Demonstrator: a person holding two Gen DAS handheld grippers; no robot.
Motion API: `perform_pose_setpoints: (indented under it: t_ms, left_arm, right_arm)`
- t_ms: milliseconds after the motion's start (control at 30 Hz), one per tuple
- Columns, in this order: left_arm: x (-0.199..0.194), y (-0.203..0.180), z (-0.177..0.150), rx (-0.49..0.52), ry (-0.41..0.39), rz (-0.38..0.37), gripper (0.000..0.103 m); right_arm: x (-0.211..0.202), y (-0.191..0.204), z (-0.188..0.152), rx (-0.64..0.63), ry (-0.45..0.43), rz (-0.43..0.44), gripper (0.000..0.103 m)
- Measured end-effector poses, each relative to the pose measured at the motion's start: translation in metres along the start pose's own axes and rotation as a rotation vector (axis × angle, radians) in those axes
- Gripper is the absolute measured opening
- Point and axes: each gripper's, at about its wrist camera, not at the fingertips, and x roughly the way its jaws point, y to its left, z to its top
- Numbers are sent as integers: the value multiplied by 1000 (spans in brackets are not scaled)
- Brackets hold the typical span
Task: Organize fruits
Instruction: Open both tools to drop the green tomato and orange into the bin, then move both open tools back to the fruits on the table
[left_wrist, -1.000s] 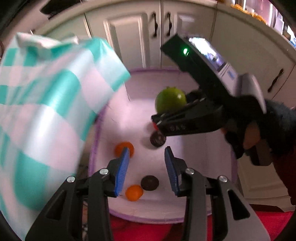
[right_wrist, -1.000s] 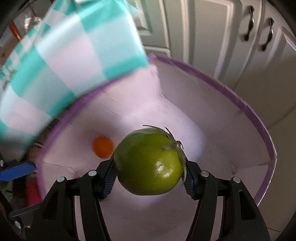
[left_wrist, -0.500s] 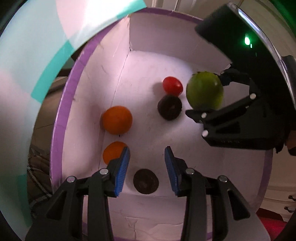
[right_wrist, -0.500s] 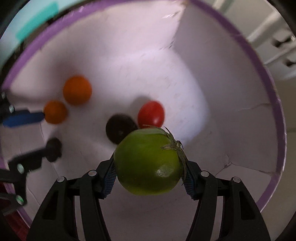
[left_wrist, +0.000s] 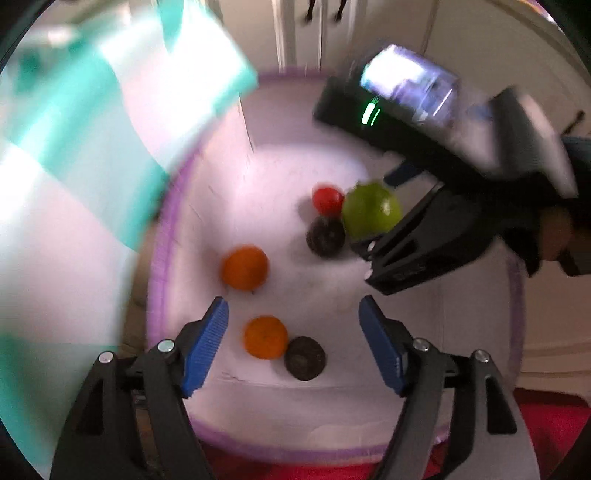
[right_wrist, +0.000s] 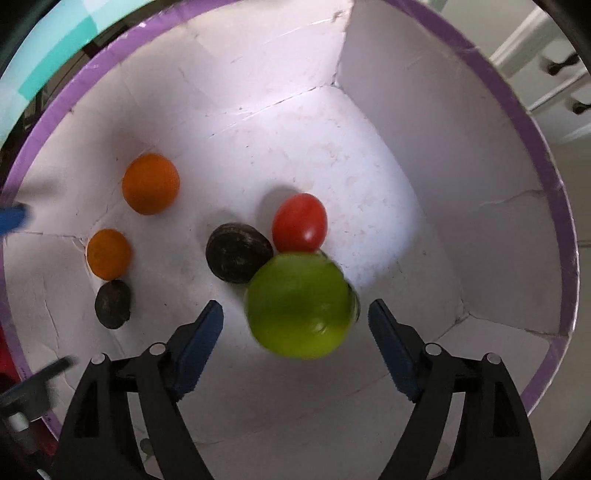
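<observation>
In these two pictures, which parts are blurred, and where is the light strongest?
Left wrist view: the checked cloth and the right tongs are smeared by motion; the white box floor glares brightest toward its far wall. Right wrist view: only the green fruit is blurred, lying free between the open pads; the red tomato and oranges stay sharp, and a bright patch lies mid-floor.

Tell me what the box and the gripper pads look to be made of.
Box: probably cardboard, matte white inside with a purple rim; its walls show creases, cracks and folded seams. Pads: likely rubber or soft plastic, matte blue; fine ridges run across their faces. Neither can be settled by look alone.
</observation>
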Motion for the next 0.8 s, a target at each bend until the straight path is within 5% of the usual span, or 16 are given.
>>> perform_pose_setpoints:
  t_ms: [133,333,600,800]
  left_arm:
    - [-90,21,-4,-13,-236,58,83]
    - [-207,133,-52,-372,-508,204,101]
    - [-270,275,-165,-858,-577,456,101]
    - [-270,344,-231,-1069,-543,570,101]
  right_arm:
    - [-36,-5,-21,39,-91,7,79]
    - [-143,-11,-22,121,-406,9,84]
    - [-282,62,3,65,-829,181,88]
    - [-313,147,60,-75,-853,288,88]
